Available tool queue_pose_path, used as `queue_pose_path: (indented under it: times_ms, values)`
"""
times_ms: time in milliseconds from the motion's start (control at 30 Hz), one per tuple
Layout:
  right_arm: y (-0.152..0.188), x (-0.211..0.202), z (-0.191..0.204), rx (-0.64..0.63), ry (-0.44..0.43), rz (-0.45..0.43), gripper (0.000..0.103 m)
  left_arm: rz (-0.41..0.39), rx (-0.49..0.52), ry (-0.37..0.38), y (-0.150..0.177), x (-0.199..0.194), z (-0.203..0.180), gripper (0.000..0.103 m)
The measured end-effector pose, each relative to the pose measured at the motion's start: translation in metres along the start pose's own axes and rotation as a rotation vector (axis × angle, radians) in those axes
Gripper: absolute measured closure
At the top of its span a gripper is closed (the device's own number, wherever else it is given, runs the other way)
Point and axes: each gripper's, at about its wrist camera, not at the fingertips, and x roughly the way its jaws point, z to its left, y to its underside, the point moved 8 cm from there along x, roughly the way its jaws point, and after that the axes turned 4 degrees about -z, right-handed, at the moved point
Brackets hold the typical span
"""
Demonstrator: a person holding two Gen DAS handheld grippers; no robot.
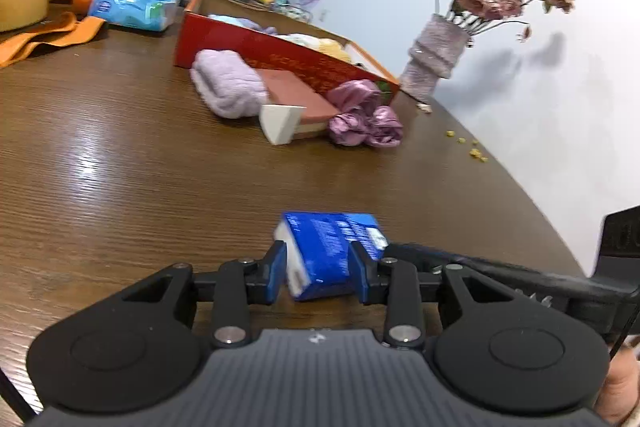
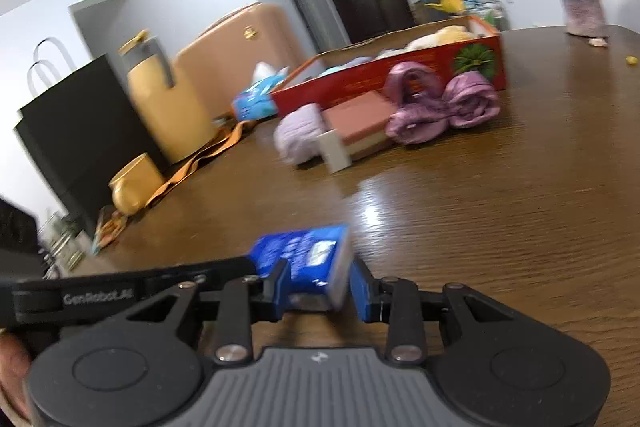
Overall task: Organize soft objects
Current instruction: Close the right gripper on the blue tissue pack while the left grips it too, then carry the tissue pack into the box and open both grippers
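Lettering "GenRobot.AI" is legible on the black arm of the left gripper [image 2: 256, 269] in the right wrist view. Both the left gripper and right gripper [image 2: 318, 291] clamp one blue tissue pack [image 1: 332, 253] between narrowly parted blue pads, held over the wooden table [image 1: 120, 167] near its front edge. Pack print is unreadable. Gold characters on the red box [image 2: 400, 75], toward the far edge, are illegible.

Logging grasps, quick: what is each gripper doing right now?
Left gripper: closed on the blue tissue pack.
Right gripper: closed on the same blue tissue pack.
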Motion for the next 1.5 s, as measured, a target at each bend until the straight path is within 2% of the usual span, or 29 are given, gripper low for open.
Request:
queue_pose_path:
  times_ms: [133, 267, 367, 667, 900, 1033, 1100, 1200, 1267, 1367, 1500]
  values:
    - [-0.009, 0.005, -0.005, 0.033, -0.019, -0.021, 0.07, -0.008, -0.009, -0.007, -0.005, 0.001, 0.002, 0.069]
    - [-0.007, 0.021, -0.006, 0.056, -0.019, 0.007, 0.071, 0.005, -0.019, -0.009, -0.004, 0.008, 0.004, 0.069]
    - [-0.003, 0.027, -0.004, 0.054, -0.042, 0.01, 0.073, 0.012, -0.039, 0.019, 0.0, 0.013, 0.005, 0.077]
    - [-0.001, 0.024, 0.0, 0.024, -0.036, -0.003, 0.075, -0.003, -0.003, -0.001, 0.001, 0.01, -0.001, 0.078]
    - [-0.012, 0.019, -0.002, 0.04, -0.051, -0.035, 0.079, -0.02, -0.01, 0.028, -0.013, 0.01, -0.001, 0.079]
    - [-0.039, 0.021, 0.0, 0.028, -0.063, -0.071, 0.081, -0.053, -0.016, 0.053, -0.043, 0.016, -0.001, 0.079]
    - [-0.066, 0.024, 0.003, 0.001, -0.068, -0.11, 0.081, -0.078, -0.032, 0.078, -0.067, 0.021, -0.001, 0.079]
    - [-0.111, 0.039, 0.004, -0.03, -0.081, -0.148, 0.081, -0.131, 0.012, 0.078, -0.112, 0.033, -0.004, 0.079]
    - [-0.144, 0.057, 0.003, -0.047, -0.089, -0.166, 0.081, -0.172, 0.063, 0.053, -0.147, 0.047, -0.004, 0.079]
    - [-0.193, 0.095, -0.003, -0.051, -0.085, -0.177, 0.08, -0.18, 0.108, 0.024, -0.194, 0.08, 0.0, 0.079]
    - [-0.24, 0.162, -0.026, 0.052, -0.096, -0.102, 0.08, -0.163, 0.085, -0.034, -0.236, 0.134, 0.027, 0.079]
